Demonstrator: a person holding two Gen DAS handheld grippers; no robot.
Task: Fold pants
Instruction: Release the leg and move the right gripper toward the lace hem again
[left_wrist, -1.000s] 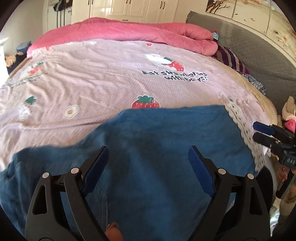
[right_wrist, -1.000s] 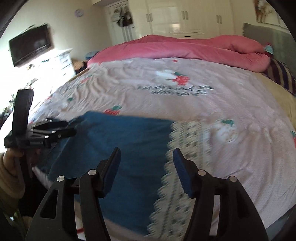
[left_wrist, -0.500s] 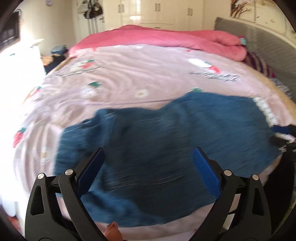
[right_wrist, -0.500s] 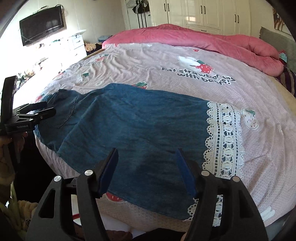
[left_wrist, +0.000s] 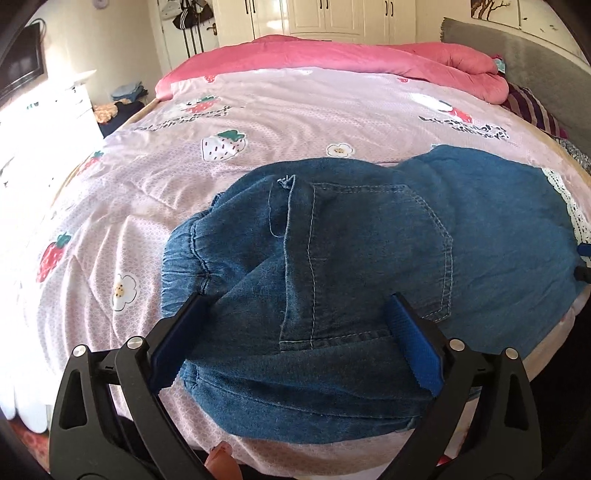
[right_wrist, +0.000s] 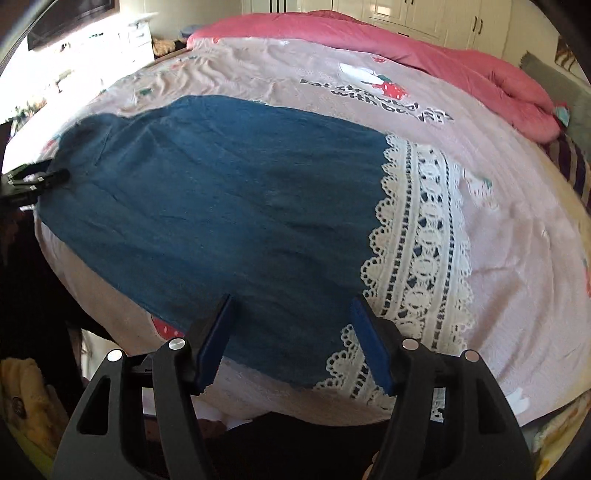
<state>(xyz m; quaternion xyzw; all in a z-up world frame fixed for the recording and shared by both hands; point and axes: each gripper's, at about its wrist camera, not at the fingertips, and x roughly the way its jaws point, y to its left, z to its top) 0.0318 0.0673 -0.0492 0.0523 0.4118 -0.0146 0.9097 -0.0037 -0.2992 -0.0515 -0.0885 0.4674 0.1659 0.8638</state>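
The left tongs (left_wrist: 295, 343) hang wide open over the waistband end of the denim pants (left_wrist: 369, 258). The pants lie flat on the pink strawberry-print bed (left_wrist: 258, 122), pocket up.

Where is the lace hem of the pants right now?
In the right wrist view, the lace hem lies flat on the bedspread, right of centre, just beyond the right gripper.

Pants (left_wrist: 369, 258) lie flat along the near edge of the bed sheet (left_wrist: 295, 122) — low, nothing standing on them. Far side of the sheet bare and open to reach. Rolled pink quilt (left_wrist: 332, 55) walls off the back; headboard (left_wrist: 535, 74) and striped pillow (left_wrist: 532, 110) block the right end.
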